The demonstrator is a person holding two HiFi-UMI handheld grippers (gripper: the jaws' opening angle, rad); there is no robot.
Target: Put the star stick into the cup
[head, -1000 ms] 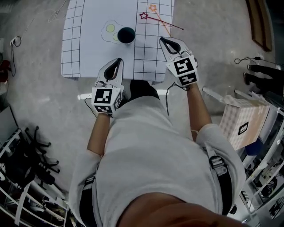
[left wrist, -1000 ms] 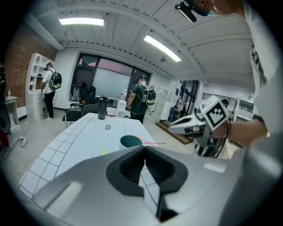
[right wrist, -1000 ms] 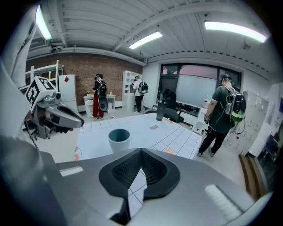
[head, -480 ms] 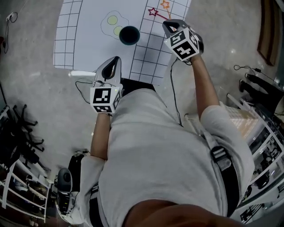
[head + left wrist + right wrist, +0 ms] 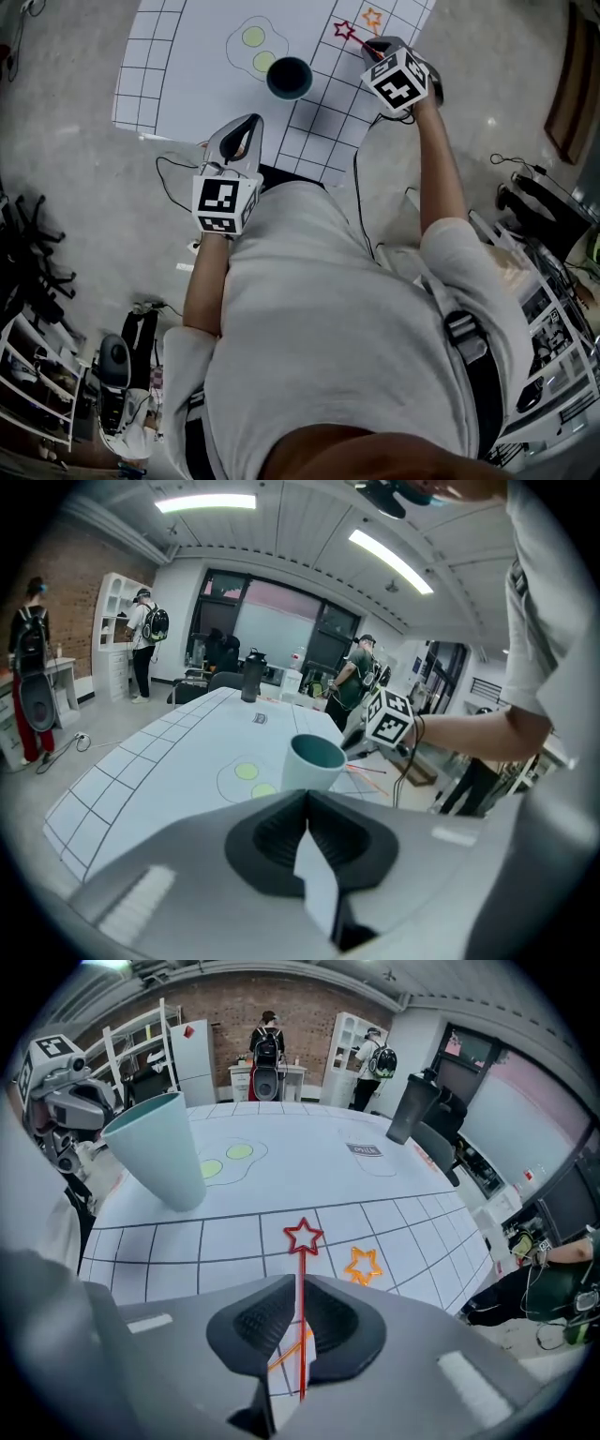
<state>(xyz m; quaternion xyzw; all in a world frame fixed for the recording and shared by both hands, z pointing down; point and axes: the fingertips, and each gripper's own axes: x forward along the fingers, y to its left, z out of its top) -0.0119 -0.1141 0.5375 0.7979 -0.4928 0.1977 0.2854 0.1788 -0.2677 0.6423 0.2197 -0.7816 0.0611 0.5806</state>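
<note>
Starting at your left, the left claw [image 5: 249,122] hangs by the near edge of the tabletop [image 5: 187,56], jaws pressed together on nothing, and it points toward the cup [image 5: 289,78] without reaching it. The cup stands upright on the tabletop with its mouth open, between your two hands and well apart from the sticks. Further right the red star stick [image 5: 343,29] and the orange star stick [image 5: 372,19] lie flat on the grid, stars just beside each other. Your right claw [image 5: 376,45] is tipped steeply down right over their shafts, so this is the hand for the pickup. In the right gripper view that claw [image 5: 301,1288] has just been opening. Its jaws stand a narrow slit apart, and the red stick's [image 5: 303,1236] shaft runs in that slit. The pads do not appear to press on it yet, so I take it as not gripped. What matters is the axis. The red shaft runs straight away from you along the slit, star end far, so the jaws would close squarely across it. The orange stick [image 5: 363,1265] slants under the jaws and seems to cross the red shaft there, so you could catch both. The cup [image 5: 155,1152] lies up and to the left of this claw.
</note>
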